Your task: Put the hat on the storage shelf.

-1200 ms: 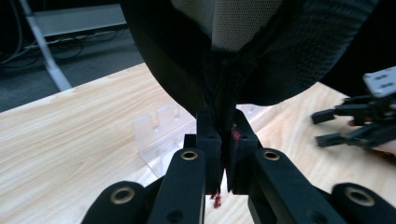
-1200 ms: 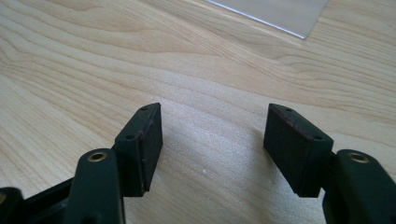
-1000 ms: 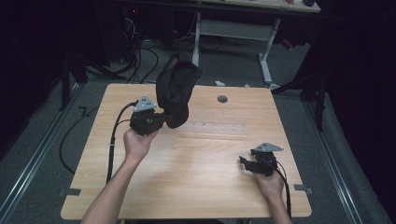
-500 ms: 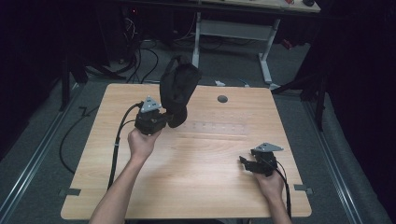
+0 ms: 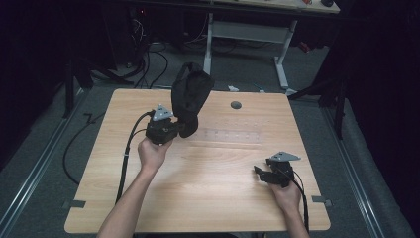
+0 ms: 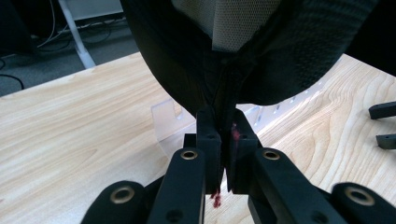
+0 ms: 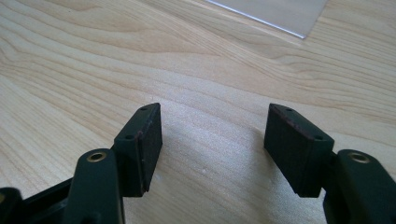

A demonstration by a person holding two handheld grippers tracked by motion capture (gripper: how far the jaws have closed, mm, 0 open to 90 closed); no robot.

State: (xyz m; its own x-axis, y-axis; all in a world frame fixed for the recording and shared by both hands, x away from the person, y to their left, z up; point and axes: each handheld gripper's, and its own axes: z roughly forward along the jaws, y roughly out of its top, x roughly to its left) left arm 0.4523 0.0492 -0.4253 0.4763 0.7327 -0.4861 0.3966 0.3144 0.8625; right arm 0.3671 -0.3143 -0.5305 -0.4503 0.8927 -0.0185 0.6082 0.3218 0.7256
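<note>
Two grippers: one in each of the person's hands, over a wooden table (image 5: pixel 208 198).
Left gripper (image 5: pixel 173 130): at about ten o'clock from the table's middle, raised off the surface, jaws clamped tight on the lower edge of a black bag (image 5: pixel 189 101).
Black bag: hangs upward from the pinch, clear of the table, leaning toward twelve o'clock; the left gripper view shows its dark fabric (image 6: pixel 280 56) and a pale mesh lining inside.
Clear plastic sheet (image 5: pixel 233 135): flat on the table, just at three o'clock of the left gripper.
Right gripper (image 5: pixel 258 171): low at about four o'clock, well apart from the bag, jaws spread wide with bare wood between them (image 7: pixel 212 140).
</note>
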